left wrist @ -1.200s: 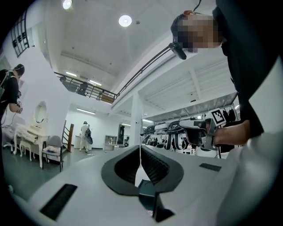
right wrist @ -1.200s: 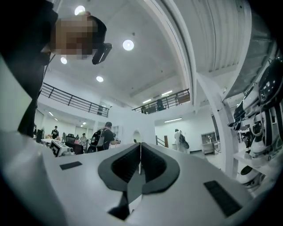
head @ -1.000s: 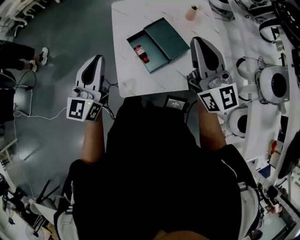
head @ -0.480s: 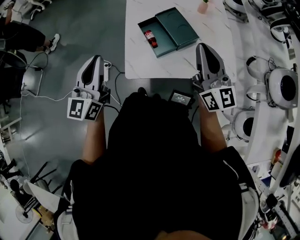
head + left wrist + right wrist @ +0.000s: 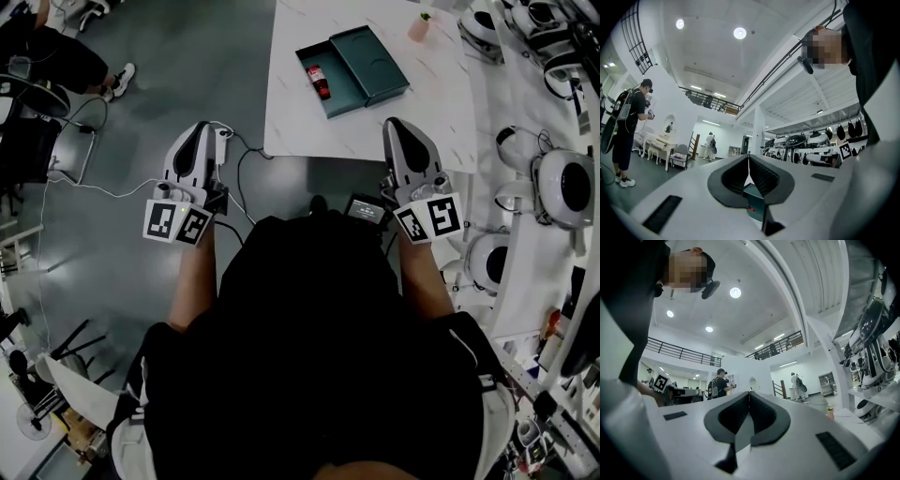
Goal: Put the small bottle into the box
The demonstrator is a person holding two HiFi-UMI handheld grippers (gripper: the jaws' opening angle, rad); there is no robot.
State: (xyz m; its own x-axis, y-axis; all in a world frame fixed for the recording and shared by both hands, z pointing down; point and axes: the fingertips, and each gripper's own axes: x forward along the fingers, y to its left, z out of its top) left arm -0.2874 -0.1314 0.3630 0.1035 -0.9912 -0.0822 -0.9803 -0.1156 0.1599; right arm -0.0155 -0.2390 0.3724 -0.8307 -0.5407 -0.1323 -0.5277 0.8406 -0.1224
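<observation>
While you held both grippers at the near edge of the white marbled table (image 5: 422, 112), the small bottle with a red label (image 5: 319, 82) lay on its side in the left half of the open dark teal box (image 5: 377, 62). Its long axis ran along that half's length, away from you and slightly leftward. The label's print was too small to read, and I couldn't tell the cap end. Your left gripper (image 5: 200, 127) and right gripper (image 5: 394, 123) each had their jaws closed together on nothing.
</observation>
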